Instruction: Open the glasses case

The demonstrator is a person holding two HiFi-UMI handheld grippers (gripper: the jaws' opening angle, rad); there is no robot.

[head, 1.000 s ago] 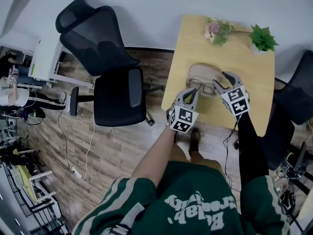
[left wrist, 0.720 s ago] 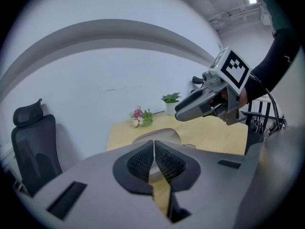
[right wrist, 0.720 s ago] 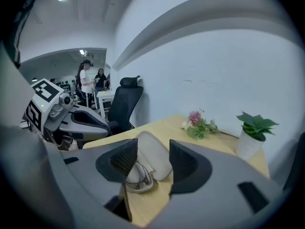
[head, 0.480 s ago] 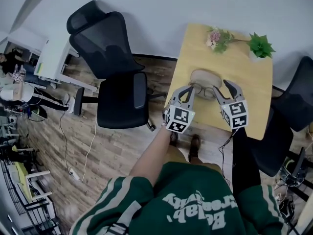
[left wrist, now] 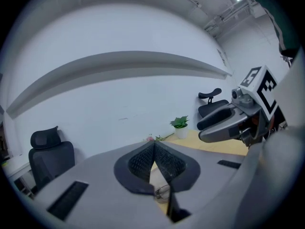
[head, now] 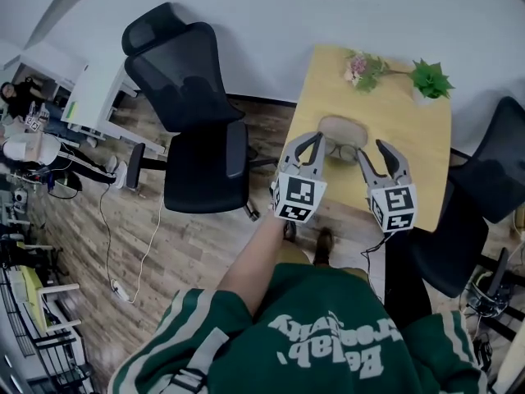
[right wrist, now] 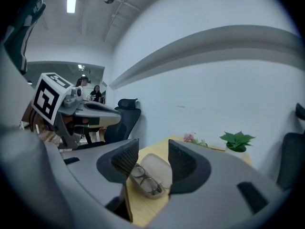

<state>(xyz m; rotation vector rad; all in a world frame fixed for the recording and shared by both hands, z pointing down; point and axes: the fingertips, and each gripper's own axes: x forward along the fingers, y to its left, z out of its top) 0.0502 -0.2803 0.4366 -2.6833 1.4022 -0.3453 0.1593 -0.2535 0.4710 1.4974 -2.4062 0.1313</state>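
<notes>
Glasses case [head: 340, 127] lies open on table [head: 418, 138], specs [head: 344, 150] inside. L gripper [head: 315, 137] hangs just left of case, clear of it, jaws together, empty. R gripper [head: 368, 147] just right of case, jaws apart & closing, nothing betw. them.

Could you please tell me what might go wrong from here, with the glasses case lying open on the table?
1. The glasses lie uncovered in the open glasses case. The right gripper, its jaws closing on nothing, hangs near them and could scratch or snag them if it dips.
2. The case sits toward the left edge of the table, near the shut left gripper. A sideways bump might push it off.
</notes>
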